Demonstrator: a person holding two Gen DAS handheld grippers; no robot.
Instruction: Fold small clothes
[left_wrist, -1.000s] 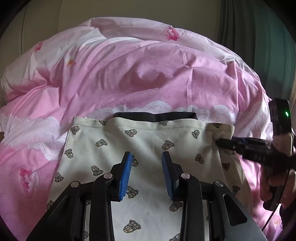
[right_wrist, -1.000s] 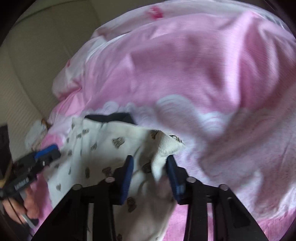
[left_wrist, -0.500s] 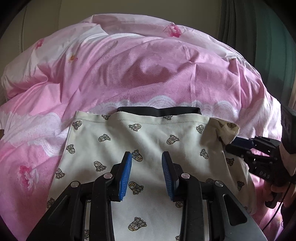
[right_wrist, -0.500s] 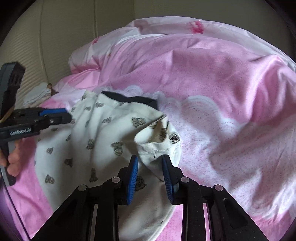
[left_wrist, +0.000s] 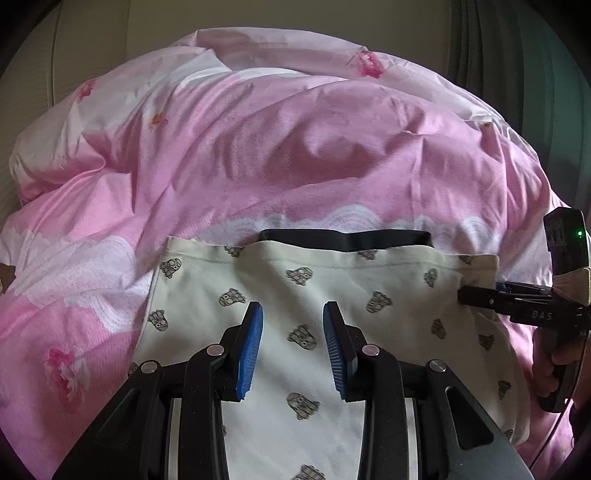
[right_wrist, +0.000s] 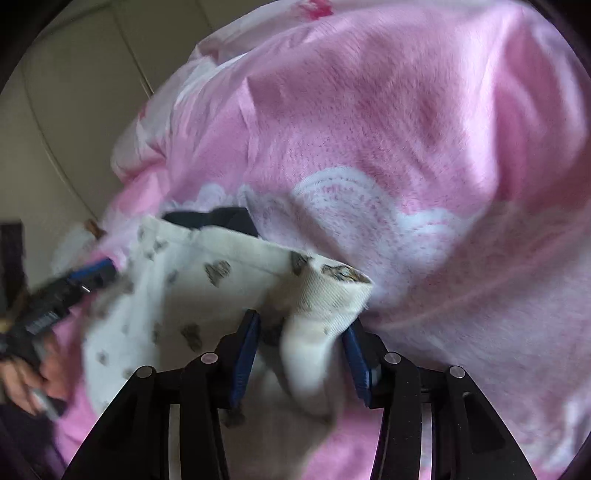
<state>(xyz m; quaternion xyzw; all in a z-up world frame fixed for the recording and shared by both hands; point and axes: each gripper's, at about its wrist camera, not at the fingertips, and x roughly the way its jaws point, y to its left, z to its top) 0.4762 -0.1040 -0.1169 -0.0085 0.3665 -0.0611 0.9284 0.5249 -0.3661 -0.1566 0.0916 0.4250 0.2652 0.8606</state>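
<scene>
Cream printed garment (left_wrist: 332, 295) lies soft and light on a pink duvet (left_wrist: 295, 155); right gripper (right_wrist: 303, 347) opening around its cuff, left gripper (left_wrist: 292, 347) spread, empty. Hems grip best.

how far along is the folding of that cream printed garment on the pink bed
Early on. Done: the cream cartoon-print garment lies mostly flat on the pink quilt, over a black item. In hand: the right gripper is opening, with the garment's corner bunched between its fingers. Left: the left gripper hovers empty; no finished fold is visible.
</scene>
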